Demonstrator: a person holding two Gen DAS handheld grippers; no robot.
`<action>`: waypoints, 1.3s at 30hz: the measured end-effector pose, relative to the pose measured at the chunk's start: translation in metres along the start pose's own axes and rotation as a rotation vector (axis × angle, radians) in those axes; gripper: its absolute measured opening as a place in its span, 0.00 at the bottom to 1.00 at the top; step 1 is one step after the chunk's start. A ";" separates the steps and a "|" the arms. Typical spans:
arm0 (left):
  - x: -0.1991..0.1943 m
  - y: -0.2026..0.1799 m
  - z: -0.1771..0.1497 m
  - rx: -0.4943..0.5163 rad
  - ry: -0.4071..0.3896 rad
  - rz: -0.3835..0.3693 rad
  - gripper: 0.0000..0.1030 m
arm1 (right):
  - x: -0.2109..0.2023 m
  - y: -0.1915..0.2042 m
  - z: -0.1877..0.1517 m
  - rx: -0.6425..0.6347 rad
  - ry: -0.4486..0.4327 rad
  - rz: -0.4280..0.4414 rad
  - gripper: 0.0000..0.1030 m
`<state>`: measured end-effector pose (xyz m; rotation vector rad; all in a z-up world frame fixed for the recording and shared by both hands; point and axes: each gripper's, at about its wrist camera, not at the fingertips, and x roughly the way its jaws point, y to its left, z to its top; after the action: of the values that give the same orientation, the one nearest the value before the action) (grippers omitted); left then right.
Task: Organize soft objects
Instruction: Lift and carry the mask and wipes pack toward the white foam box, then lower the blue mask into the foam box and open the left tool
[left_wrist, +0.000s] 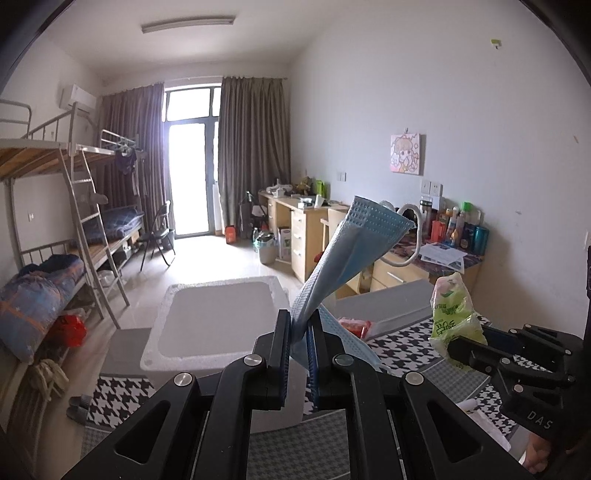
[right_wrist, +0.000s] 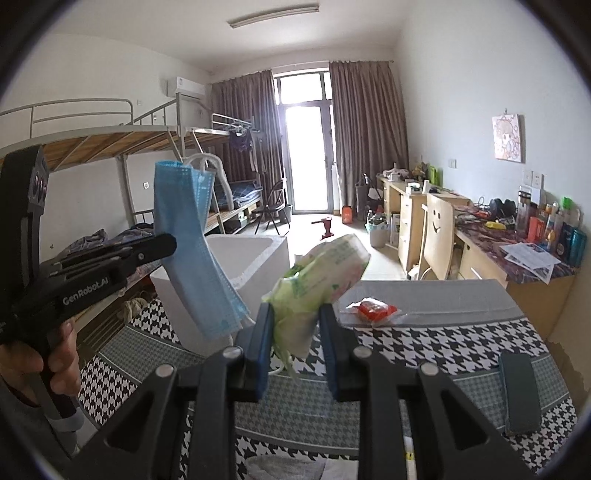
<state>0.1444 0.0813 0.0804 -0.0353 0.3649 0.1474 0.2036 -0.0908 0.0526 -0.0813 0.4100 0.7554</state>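
Left gripper (left_wrist: 300, 334) fingers pinch a blue face mask (left_wrist: 345, 251); right gripper (right_wrist: 295, 332) fingers clamp a green tissue pack (right_wrist: 321, 277).

Counted in view: two grippers, left (left_wrist: 299, 332) and right (right_wrist: 295, 325); one blue face mask (left_wrist: 347, 251); one green tissue pack (right_wrist: 325, 273); one red packet (right_wrist: 373, 308); one white foam box (left_wrist: 218, 314); one dark case (right_wrist: 519, 391).

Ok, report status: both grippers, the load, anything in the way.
Left gripper shut on mask. Right gripper shut on green pack. Both held above the bed; white box open ahead, nothing blocking it.
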 end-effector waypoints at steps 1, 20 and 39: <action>0.001 0.000 0.001 0.001 -0.002 0.002 0.09 | 0.001 0.001 0.002 -0.001 -0.002 -0.001 0.28; 0.025 0.021 0.025 -0.021 -0.015 0.046 0.09 | 0.016 0.010 0.033 -0.038 -0.024 0.008 0.28; 0.037 0.047 0.039 -0.064 -0.023 0.172 0.09 | 0.041 0.028 0.049 -0.084 -0.003 0.065 0.28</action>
<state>0.1854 0.1356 0.1028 -0.0650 0.3398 0.3296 0.2280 -0.0332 0.0831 -0.1461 0.3790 0.8369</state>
